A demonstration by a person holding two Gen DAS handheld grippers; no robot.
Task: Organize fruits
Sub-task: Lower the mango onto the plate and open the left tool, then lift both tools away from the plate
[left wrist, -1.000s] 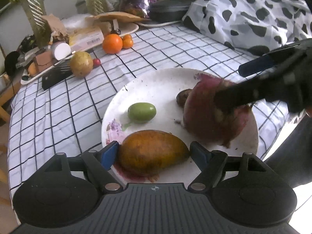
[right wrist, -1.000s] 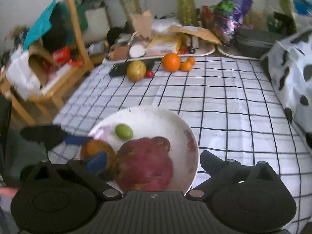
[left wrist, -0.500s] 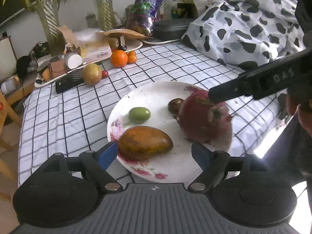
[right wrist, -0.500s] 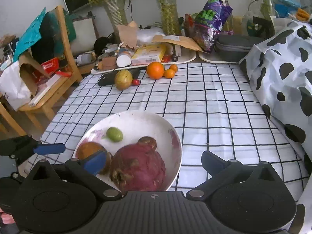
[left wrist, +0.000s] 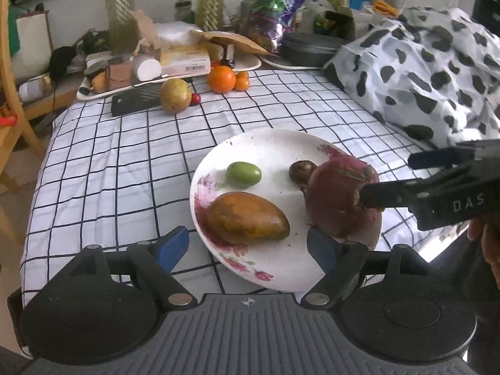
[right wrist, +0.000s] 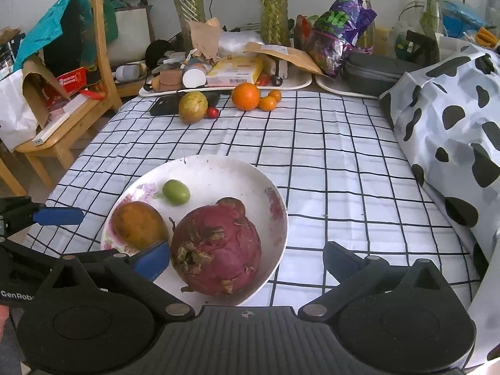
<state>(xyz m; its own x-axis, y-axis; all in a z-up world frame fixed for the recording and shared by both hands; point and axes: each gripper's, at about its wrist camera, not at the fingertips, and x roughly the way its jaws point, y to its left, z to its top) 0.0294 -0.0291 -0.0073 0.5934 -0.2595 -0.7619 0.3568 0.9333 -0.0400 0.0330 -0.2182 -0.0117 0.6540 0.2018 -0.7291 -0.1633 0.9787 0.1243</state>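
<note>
A white plate (left wrist: 275,143) (right wrist: 218,168) on the checked tablecloth holds a brown-orange mango (left wrist: 247,217) (right wrist: 139,225), a small green fruit (left wrist: 243,172) (right wrist: 176,191), a small brown fruit (left wrist: 301,170) and a big red dragon fruit (left wrist: 339,197) (right wrist: 217,250). My left gripper (left wrist: 248,245) is open and empty, just short of the mango. My right gripper (right wrist: 247,259) is open and empty, with the dragon fruit close before it. At the far end lie a yellow-green pear (left wrist: 175,95) (right wrist: 192,106), a cherry (right wrist: 213,112), an orange (left wrist: 221,78) (right wrist: 246,96) and small oranges (right wrist: 268,103).
Cluttered trays (right wrist: 218,86) with boxes, vases and a purple bag stand at the table's far edge. A black phone (left wrist: 134,103) lies by the pear. A cow-print cloth (right wrist: 453,125) covers the right side. A wooden chair (right wrist: 62,118) stands left.
Both grippers have drawn back from the plate. The left let go of the mango and the right let go of the dragon fruit, which now rest on the plate.
</note>
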